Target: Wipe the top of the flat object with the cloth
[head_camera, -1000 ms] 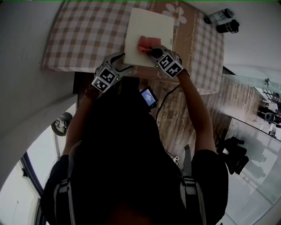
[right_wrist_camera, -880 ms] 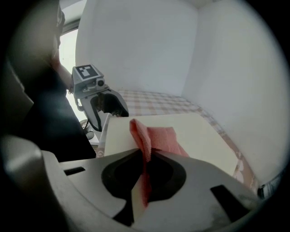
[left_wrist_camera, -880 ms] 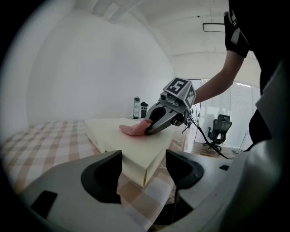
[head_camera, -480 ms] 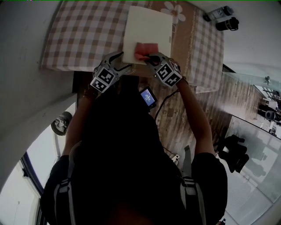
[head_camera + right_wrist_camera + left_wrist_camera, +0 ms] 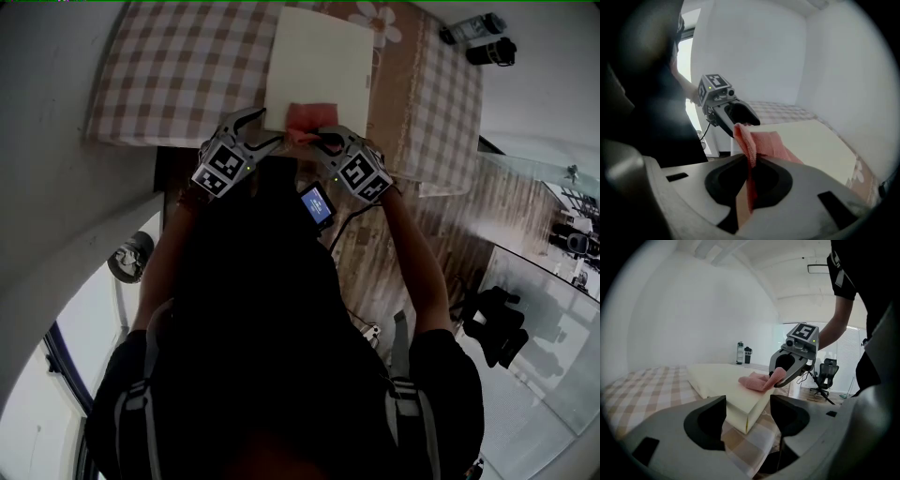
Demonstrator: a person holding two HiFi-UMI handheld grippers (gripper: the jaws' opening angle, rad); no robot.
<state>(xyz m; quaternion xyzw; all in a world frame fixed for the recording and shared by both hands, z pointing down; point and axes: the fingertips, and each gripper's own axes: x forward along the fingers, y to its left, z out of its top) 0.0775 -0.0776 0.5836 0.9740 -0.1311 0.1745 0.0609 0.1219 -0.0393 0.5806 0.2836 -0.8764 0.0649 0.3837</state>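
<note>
A cream flat board [image 5: 319,66] lies on a checked tablecloth [image 5: 169,75]. A pink cloth [image 5: 305,117] rests on the board at its near edge, and my right gripper [image 5: 323,139] is shut on it. In the right gripper view the cloth [image 5: 764,143] runs up from between the closed jaws [image 5: 749,180] onto the board [image 5: 815,140]. My left gripper [image 5: 258,131] stands open at the board's near left corner. Its jaws have just been closing a little, and the corner [image 5: 746,414] sits between them without visible pressure. The left gripper view also shows the cloth [image 5: 752,382].
Two bottles [image 5: 473,42] stand at the table's far right corner. A small lit screen [image 5: 317,204] hangs below the table's near edge, with a cable beside it. An office chair [image 5: 827,373] stands on the wooden floor to the right.
My right gripper has dragged the pink cloth across the board toward its near edge and slightly left. The left gripper has stayed at the corner.
</note>
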